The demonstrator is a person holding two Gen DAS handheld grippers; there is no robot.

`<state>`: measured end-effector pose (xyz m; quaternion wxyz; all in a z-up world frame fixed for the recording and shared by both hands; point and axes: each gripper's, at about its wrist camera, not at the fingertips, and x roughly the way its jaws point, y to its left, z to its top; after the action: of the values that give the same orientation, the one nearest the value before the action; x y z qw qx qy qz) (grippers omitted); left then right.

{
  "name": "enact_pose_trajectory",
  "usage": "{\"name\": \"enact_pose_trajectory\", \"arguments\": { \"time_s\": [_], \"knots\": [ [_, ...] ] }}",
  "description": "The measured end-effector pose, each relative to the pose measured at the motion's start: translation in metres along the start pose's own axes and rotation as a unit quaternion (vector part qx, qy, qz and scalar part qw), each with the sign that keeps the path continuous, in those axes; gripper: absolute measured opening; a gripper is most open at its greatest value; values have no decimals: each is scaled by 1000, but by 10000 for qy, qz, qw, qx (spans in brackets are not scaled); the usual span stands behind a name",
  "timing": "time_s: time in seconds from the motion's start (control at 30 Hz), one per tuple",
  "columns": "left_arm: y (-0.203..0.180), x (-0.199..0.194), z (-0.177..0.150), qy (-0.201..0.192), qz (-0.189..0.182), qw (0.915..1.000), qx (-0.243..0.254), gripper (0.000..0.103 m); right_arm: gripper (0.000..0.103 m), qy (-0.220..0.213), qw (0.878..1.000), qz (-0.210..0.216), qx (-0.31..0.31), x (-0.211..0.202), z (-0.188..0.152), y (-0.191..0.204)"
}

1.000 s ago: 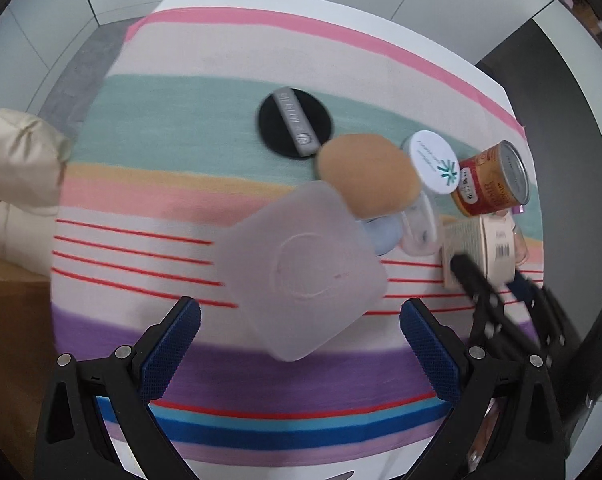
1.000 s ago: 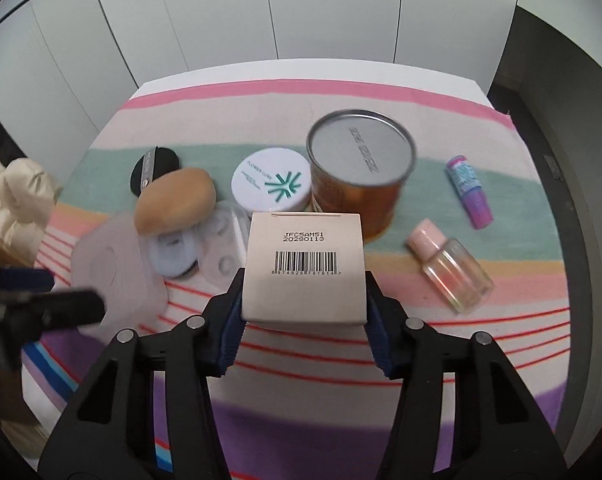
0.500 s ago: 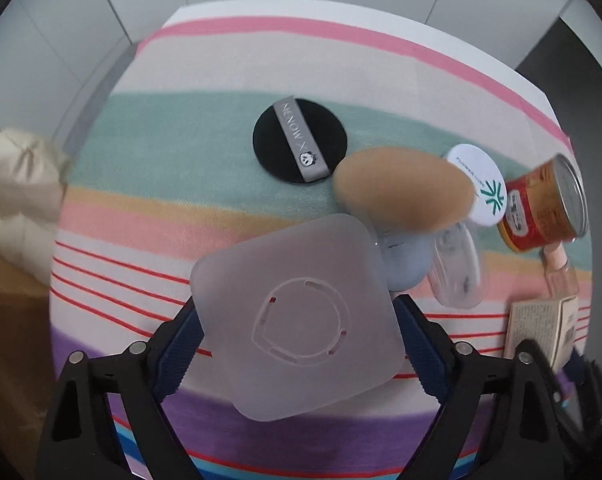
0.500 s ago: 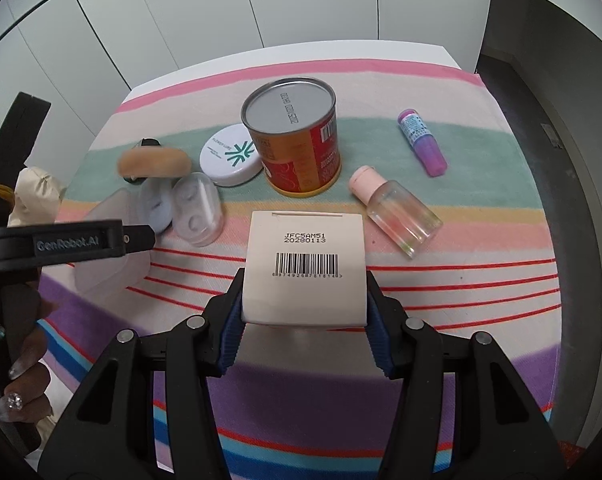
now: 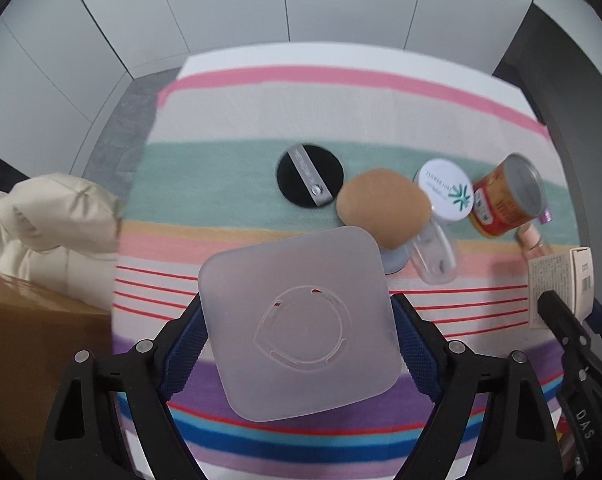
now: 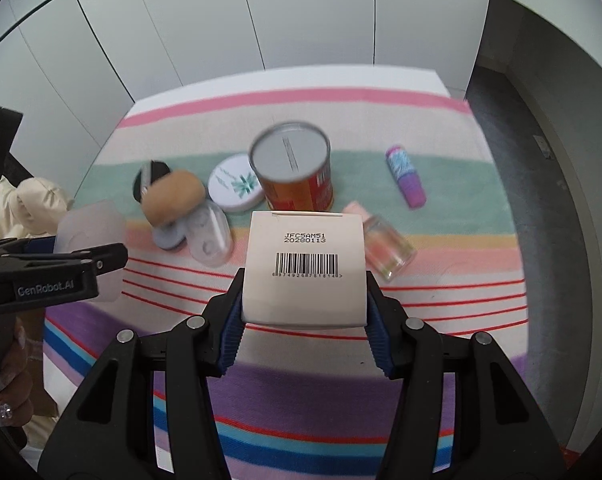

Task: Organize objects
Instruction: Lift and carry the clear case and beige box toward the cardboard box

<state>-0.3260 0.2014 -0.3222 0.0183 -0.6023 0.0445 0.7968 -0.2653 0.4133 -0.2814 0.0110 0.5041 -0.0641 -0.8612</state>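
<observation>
Two items held above the striped counter [image 6: 441, 308]: frosted square lid [image 5: 301, 324], embossed ring on top, between the left hand-held gripper [image 5: 297, 344] pads, whose jaws just closed onto it; white barcoded box [image 6: 304, 270] clamped in the right hand-held gripper [image 6: 303, 320].

Each camera sits just behind its gripper's fingers, looking steeply down along them at the striped cloth [image 5: 261, 128]. The left view hangs over the cloth's left part, the right view more centrally. Both share the can [image 5: 505, 196] [image 6: 297, 172], puff [image 5: 383, 206] [image 6: 173, 196] and white jar [image 5: 447, 190] [image 6: 235, 188].
</observation>
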Motion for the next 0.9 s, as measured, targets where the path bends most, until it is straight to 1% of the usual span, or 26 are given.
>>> {"name": "enact_pose_trajectory", "arguments": {
  "time_s": [0.07, 0.1, 0.17, 0.27, 0.37, 0.6, 0.7, 0.8, 0.9],
  "knots": [
    [12, -13, 1, -23, -4, 10000, 16, 88, 55, -67, 10000, -28, -53, -13, 6, 5],
    [11, -19, 0, -33, -2, 10000, 34, 88, 55, -100, 9999, -40, -75, -20, 9, 8],
    [21, -26, 2, -60, -56, 9999, 61, 88, 55, -172, 9998, -46, -120, -34, 15, 13],
    [26, -46, 6, -133, -152, 9998, 29, 88, 55, -250, 9995, -102, -144, -56, 21, 17],
    [26, -79, 1, -252, -202, 9995, 26, 87, 55, -374, 9990, -220, -91, -81, 29, 18],
    [40, -158, 2, -670, -206, 9975, 0, 87, 55, -745, 9967, -329, -57, -148, 52, 23],
    [46, -185, 2, -857, -206, 9961, -43, 87, 55, -838, 9960, -321, -23, -170, 60, 25],
    [51, -216, -1, -1155, -96, 9933, -32, 87, 55, -960, 9947, -355, -29, -193, 66, 28],
    [52, -237, -7, -1376, -25, 9905, -17, 87, 55, -1079, 9934, -378, -54, -215, 69, 30]
  ]
}}
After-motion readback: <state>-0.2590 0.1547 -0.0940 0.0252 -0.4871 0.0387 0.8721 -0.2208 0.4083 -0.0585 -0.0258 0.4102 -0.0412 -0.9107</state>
